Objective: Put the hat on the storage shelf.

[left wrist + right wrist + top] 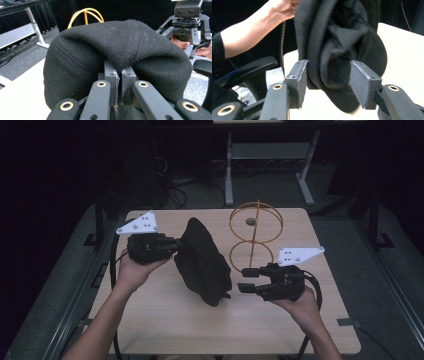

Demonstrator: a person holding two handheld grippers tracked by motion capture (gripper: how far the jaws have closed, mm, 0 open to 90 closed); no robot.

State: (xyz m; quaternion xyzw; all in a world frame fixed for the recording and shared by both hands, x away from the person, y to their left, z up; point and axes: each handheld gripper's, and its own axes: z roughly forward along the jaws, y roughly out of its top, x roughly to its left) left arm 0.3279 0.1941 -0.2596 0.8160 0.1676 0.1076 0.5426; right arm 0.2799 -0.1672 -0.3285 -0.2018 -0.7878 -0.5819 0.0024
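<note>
My left gripper (176, 245) is clamped tight on a fold of the black woollen cap (202, 262), a soft, felt-like thing with a fine woven nap and stitched seams running over its rounded crown. In the left gripper view the cloth bulges out over my flat grey pads (111, 75) like a dome, pinched into a crease where they meet. The cap hangs from that grip above the pale wood-grain table (165, 320), its slack lower part drooping toward the board.

My right gripper (246, 279) stands half wide, nothing pressed between its jaws. In the right gripper view the two square, rubber-faced pads (302, 77) sit on either side of the cap's (337, 50) crumpled hollow underside, the left one right against the thick rim, the right one apart from the cloth.

Behind the cap on the table stands an orange wire stand (255, 232), thin hoops joined by an upright rod, smooth and shiny.
</note>
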